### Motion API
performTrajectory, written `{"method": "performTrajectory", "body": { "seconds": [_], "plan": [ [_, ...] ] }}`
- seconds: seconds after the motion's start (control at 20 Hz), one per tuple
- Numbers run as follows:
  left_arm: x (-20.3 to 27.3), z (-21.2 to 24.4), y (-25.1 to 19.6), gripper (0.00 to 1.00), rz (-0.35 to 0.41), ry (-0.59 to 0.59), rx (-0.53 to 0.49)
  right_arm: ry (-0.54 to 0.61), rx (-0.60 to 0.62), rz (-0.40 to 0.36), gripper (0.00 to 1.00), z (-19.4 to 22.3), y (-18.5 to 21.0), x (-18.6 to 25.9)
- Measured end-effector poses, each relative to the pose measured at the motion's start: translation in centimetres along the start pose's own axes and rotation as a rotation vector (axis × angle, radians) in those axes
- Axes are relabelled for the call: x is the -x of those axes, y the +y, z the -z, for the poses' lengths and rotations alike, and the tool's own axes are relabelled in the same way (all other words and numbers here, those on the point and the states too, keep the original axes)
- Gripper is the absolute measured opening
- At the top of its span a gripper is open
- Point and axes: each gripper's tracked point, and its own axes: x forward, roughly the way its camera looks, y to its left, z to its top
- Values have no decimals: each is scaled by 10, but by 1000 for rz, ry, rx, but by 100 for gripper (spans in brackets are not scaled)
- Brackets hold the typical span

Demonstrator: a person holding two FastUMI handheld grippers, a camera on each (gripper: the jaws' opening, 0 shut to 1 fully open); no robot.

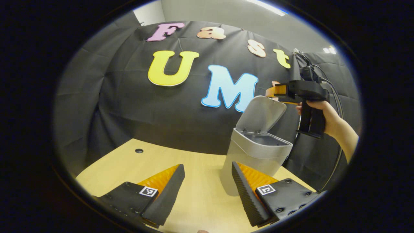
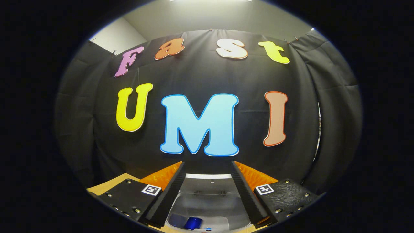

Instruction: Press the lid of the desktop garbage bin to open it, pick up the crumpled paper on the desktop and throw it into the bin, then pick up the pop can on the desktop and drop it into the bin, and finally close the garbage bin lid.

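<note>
The grey desktop bin (image 1: pixel 255 155) stands on the wooden table (image 1: pixel 194 200) with its lid (image 1: pixel 262 113) tipped up and back. My left gripper (image 1: pixel 207 165) hovers low over the table just left of the bin, open, with nothing between its fingers. A hand holds my right gripper (image 1: pixel 278 92) high behind the raised lid. In the right gripper view, that gripper (image 2: pixel 207 163) is open above the bin's mouth (image 2: pixel 207 200). A blue pop can (image 2: pixel 193 222) lies inside the bin below it.
The black cloth wall hangs close behind the table and the bin. A small round hole (image 1: pixel 139 150) sits in the tabletop at the far left. Cables (image 1: pixel 328 85) trail from the right gripper down the right side.
</note>
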Motion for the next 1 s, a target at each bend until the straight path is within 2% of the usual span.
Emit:
{"method": "performTrajectory", "body": {
  "seconds": [0.4, 0.65, 1.0],
  "plan": [
    [20, 7, -11, 96, -33, -5, 7, 63, -9, -33, 91, 44, 4, 34],
    [22, 10, -16, 96, -34, -1, -8, 227, -43, -45, 91, 105, 2, 35],
    [25, 18, -10, 96, -53, 21, -17, 134, -11, -41, 91, 123, 0, 26]
  ]
}}
